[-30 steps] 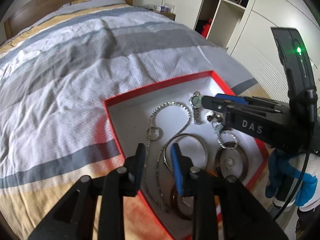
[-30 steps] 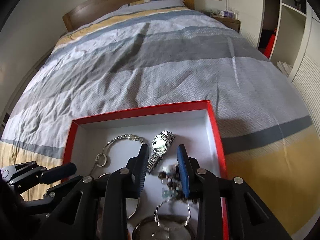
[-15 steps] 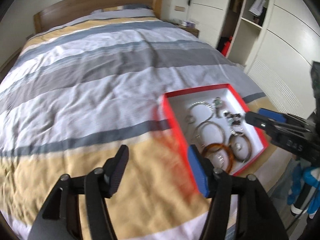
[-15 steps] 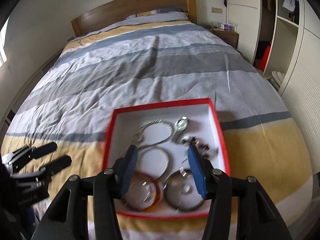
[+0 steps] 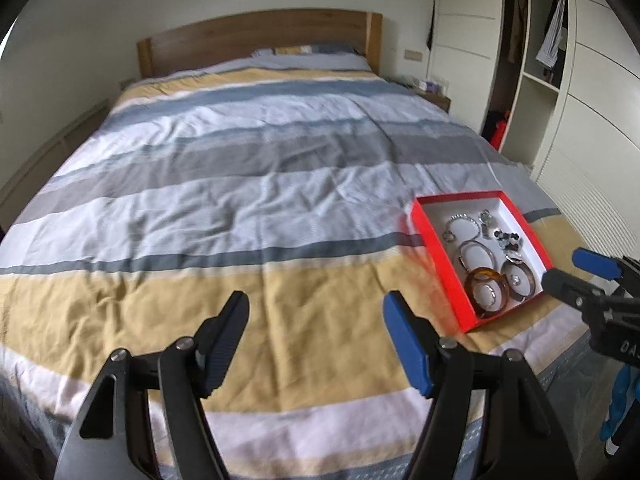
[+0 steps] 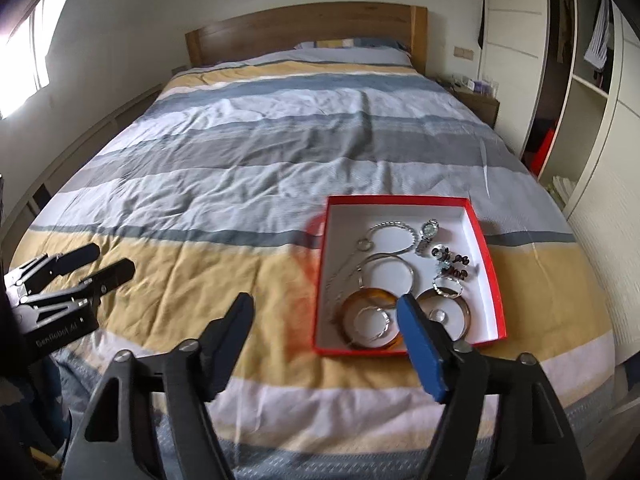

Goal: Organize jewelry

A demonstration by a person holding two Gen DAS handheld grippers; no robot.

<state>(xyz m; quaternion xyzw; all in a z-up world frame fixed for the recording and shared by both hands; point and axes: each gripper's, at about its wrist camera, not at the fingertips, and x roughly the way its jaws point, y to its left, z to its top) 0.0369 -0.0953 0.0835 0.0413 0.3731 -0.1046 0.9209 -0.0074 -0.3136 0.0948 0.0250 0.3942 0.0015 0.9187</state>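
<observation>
A red box [image 6: 490, 264] with a white inside lies on the striped bed near its foot; it also shows in the left wrist view [image 5: 438, 256]. It holds a watch [image 6: 428, 232], a chain necklace [image 6: 390, 227], a silver bangle [image 6: 386, 276], an amber bangle [image 6: 370, 296], a dark bangle [image 6: 466, 310] and a bead bracelet [image 6: 452, 260]. My left gripper [image 5: 316, 316] is open and empty above the yellow stripe, left of the box. My right gripper [image 6: 326, 316] is open and empty, just before the box's near left corner.
The striped duvet [image 5: 240, 168] covers the bed up to a wooden headboard [image 5: 256, 40]. A white wardrobe with open shelves [image 6: 588, 80] stands to the right, with a nightstand [image 6: 476, 100] beside the bed. The other gripper shows at each view's edge [image 5: 588, 280] [image 6: 68, 276].
Both grippers have pulled back from inside the box towards the foot of the bed and opened wider. The left one has moved far to the left. The jewelry stays in the box.
</observation>
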